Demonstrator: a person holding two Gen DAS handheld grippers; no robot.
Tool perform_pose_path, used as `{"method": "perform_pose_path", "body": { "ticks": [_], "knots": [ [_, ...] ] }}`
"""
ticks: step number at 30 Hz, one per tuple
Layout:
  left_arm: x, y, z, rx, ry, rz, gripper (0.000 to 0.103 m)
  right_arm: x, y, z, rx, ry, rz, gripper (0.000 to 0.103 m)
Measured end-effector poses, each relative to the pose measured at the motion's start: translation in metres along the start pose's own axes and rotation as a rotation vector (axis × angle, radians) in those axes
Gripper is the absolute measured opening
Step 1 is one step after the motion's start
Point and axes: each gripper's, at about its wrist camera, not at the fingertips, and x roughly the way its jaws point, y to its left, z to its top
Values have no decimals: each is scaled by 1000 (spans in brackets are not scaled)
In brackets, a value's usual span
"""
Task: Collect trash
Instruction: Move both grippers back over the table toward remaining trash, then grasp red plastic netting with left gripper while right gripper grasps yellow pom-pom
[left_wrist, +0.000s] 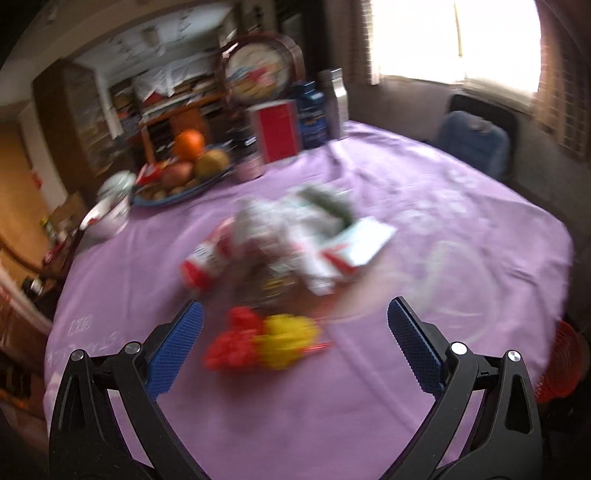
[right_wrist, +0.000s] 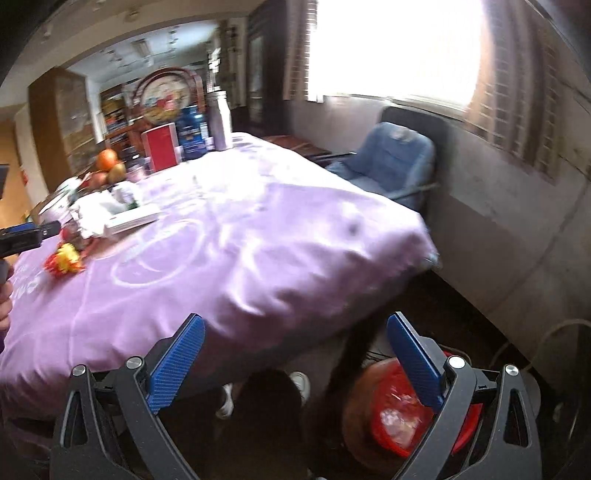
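A blurred heap of wrappers and paper trash (left_wrist: 295, 240) lies mid-table on the purple cloth (left_wrist: 443, 206). Nearer lies a crumpled red and yellow wrapper (left_wrist: 266, 338), just ahead of my left gripper (left_wrist: 295, 317), which is open and holds nothing. My right gripper (right_wrist: 295, 326) is open too, hanging past the table's near edge above the floor. Below it stands a red trash basket (right_wrist: 391, 417) with some wrappers inside. The same red and yellow wrapper (right_wrist: 64, 258) and trash heap (right_wrist: 107, 214) show far left in the right wrist view, beside the left gripper's body (right_wrist: 22, 236).
A fruit plate (left_wrist: 181, 173), a white mug (left_wrist: 114, 206), a red box (left_wrist: 279, 129) and bottles (left_wrist: 334, 103) crowd the table's far side. A blue chair (right_wrist: 391, 162) stands by the window wall. The red basket's rim (left_wrist: 561, 362) peeks past the table's right edge.
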Motion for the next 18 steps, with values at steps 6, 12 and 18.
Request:
{"method": "perform_pose_path", "body": {
  "ticks": [6,12,18],
  "knots": [
    [27,46,-5,-79,88,31,96,11,48,15,-81,6,72,97],
    [58,57,-6,-65,138,69,96,21,79,22,-128,24,122,97],
    [84,70,-17,-52,240,59,96,32,100,27,-144,47,173,97]
  ]
}}
